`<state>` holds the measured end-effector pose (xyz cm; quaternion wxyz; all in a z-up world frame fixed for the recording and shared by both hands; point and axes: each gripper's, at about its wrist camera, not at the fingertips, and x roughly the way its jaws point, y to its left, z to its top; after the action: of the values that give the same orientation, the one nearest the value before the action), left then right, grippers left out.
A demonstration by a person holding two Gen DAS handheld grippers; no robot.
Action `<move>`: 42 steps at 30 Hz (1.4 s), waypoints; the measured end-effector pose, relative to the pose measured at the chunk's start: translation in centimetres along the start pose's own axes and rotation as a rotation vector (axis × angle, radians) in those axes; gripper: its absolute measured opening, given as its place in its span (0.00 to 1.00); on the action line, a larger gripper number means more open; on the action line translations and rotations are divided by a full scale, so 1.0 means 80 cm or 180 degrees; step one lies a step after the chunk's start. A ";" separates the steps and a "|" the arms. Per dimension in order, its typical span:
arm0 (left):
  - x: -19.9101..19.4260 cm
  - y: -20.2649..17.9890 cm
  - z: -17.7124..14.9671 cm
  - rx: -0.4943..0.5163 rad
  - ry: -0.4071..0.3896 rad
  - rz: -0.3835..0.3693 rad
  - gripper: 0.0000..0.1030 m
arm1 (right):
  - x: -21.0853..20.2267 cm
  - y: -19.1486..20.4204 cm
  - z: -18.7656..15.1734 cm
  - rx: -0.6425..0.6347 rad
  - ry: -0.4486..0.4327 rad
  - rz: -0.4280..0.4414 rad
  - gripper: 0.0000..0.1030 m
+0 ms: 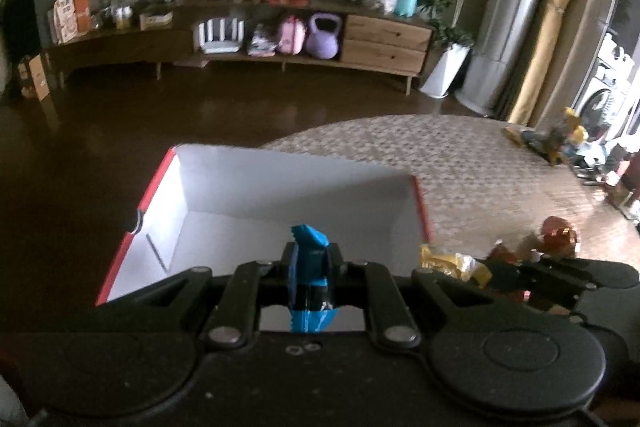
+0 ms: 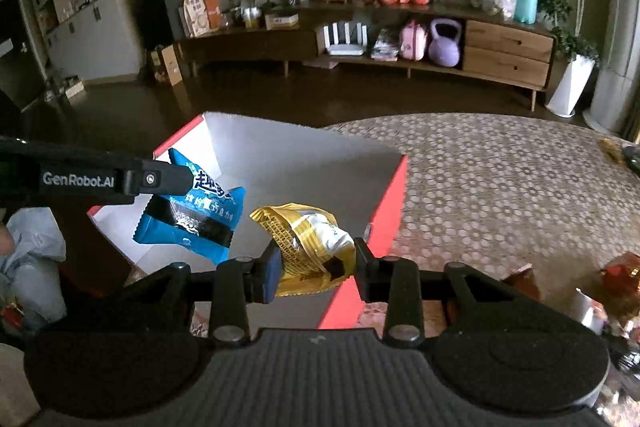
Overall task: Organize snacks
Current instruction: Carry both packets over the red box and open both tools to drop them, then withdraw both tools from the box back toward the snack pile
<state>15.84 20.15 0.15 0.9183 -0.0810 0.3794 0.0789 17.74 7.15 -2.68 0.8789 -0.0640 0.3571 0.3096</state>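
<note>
Dim living-room clutter fills the background: a long wooden sideboard against the far wall, with a patterned cloth covering the table in front, where a red box point(image 2: 384, 203) with a white inside stands open.

Both tongs hang over that box. The left tongs point(image 1: 311, 259) are clamped on a blue snack packet point(image 1: 310, 279), gripped edge-on so it stands upright between the fingers, above the near part of the box's white floor. The right tongs point(image 2: 314, 263) are closed on a crumpled yellow snack packet point(image 2: 308, 243), held above the box's near right corner, close to the red wall. In the right wrist view the left tongs reach in from the left side of the box, the blue packet dangling just beside the yellow one, the two apart but near.

The step in hand looks like dropping both packets into the box. To do it well, I would lower each one past the rim before letting go, and move the yellow packet further inward from the red wall, since from its present spot it might catch the rim or fall outside. Releasing one at a time would keep the fingers from knocking together. More loose snacks point(image 1: 556, 235) lie on the cloth to the right of the box.
</note>
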 end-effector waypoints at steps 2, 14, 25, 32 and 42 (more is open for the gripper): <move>0.009 0.011 -0.001 -0.0016 0.0042 0.0045 0.10 | 0.011 0.005 0.004 -0.0049 0.0029 0.0016 0.34; 0.055 0.050 -0.016 -0.0021 0.0281 0.0190 0.11 | 0.065 0.024 0.003 -0.0182 0.0281 -0.0064 0.35; 0.068 0.058 -0.035 0.0051 0.0392 0.0238 0.16 | 0.077 0.024 -0.003 -0.0147 0.0341 -0.0123 0.36; 0.066 0.060 -0.038 -0.0034 0.0414 0.0273 0.26 | 0.061 0.024 -0.001 -0.0089 0.0247 -0.0110 0.59; 0.020 0.039 -0.039 0.0083 0.0132 0.0296 0.71 | 0.016 0.022 0.000 -0.0016 0.0094 -0.0119 0.75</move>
<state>14.19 22.68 -3.42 0.9066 -0.0529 0.4027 0.1147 17.44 9.17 -3.32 0.8790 -0.0775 0.3680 0.2931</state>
